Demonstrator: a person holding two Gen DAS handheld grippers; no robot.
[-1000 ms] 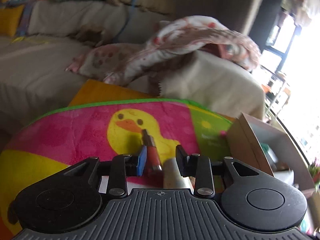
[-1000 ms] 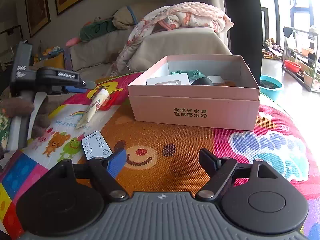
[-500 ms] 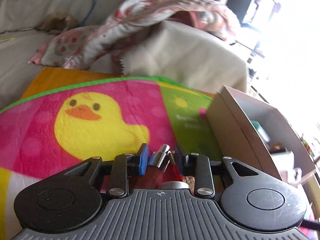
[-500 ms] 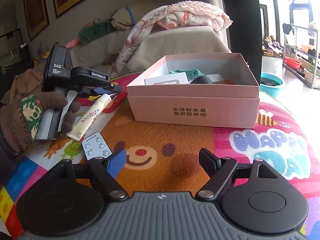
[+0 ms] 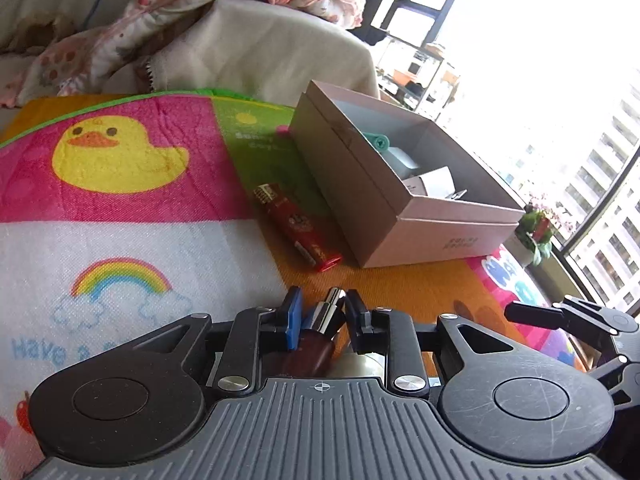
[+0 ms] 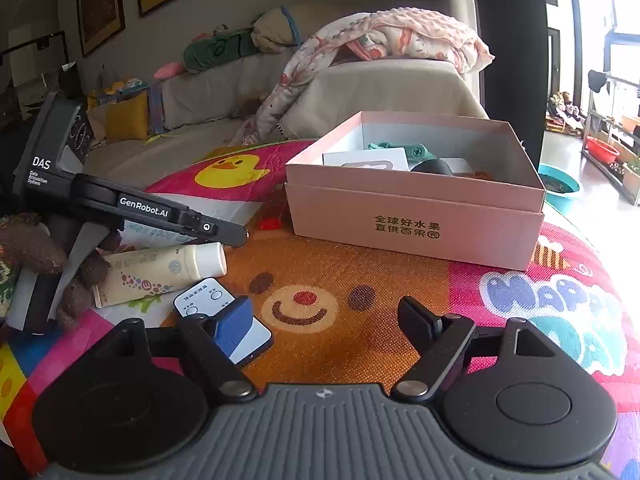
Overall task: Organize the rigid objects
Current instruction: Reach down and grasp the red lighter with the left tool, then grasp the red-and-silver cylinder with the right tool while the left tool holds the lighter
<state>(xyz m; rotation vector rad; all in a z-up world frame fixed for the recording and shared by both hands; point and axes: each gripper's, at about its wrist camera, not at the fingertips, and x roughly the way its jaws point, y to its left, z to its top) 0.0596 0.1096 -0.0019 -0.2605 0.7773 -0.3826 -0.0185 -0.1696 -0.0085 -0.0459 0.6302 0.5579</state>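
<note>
My left gripper is closing its jaws around a brown stick with a silver tip. The stick leans on the blue left pad, and a sliver of mat shows beside the right finger. A red lighter lies on the mat just ahead, beside the open pink box. In the right wrist view the left gripper hovers over a cream tube. My right gripper stands open and empty over the bear face. A white remote lies partly under its left finger.
The pink box holds a teal item and white cards. A hand in a knitted glove holds the left gripper. A sofa with a pink blanket stands behind the colourful play mat. A teal basin sits on the floor to the right.
The left gripper swung from the duck picture towards the box, and its jaws narrowed around the silver-tipped stick. The cream tube turned crosswise under it. The right gripper kept still.
</note>
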